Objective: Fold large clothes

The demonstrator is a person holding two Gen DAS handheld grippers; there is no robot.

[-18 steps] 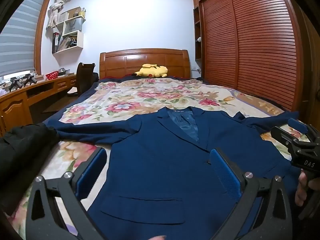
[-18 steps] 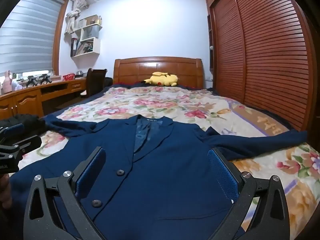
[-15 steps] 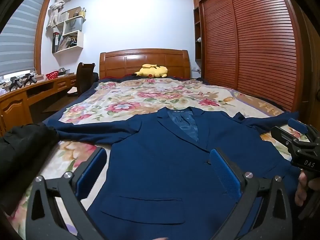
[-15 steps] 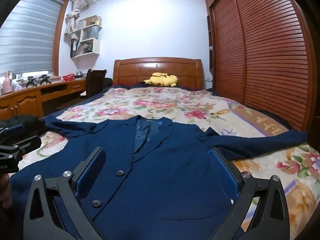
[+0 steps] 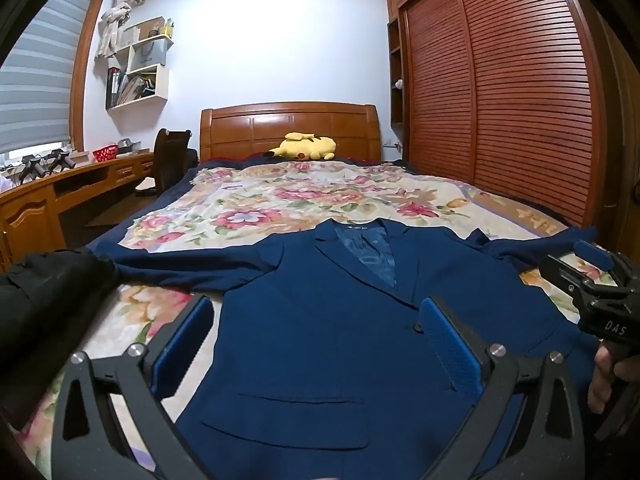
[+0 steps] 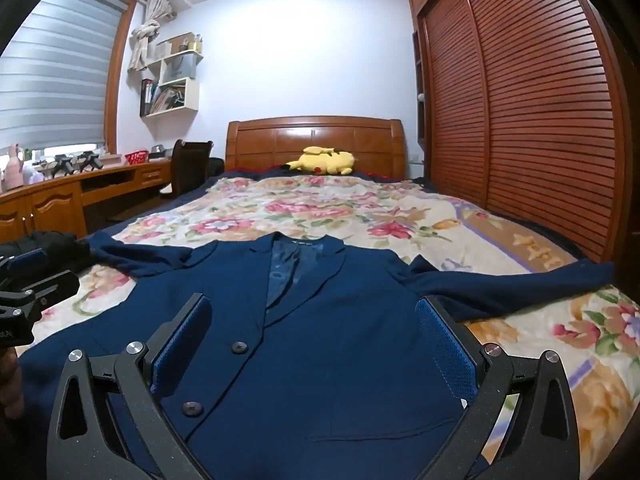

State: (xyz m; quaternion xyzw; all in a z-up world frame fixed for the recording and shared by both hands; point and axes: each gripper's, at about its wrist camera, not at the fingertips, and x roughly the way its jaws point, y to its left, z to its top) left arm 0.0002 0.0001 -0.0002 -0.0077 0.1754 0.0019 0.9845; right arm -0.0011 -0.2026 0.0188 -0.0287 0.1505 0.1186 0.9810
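Navy-blue woven suit jacket lies face up and spread flat on the floral bedspread at the near end of the bed, collar toward the wooden headboard, both sleeves stretched out sideways. The left gripper and the right gripper hover over its lower front, jaws wide apart on both, nothing between the blue pads — no fabric is held.

Risks from here, as I judge them: a pinch that catches only the top front panel would leave the back layer behind and skew the fold. The right sleeve reaches toward the bed's edge and could slide off if tugged. The two dark buttons may snag a pad, and a black garment bunched at the left sleeve end could get dragged along.
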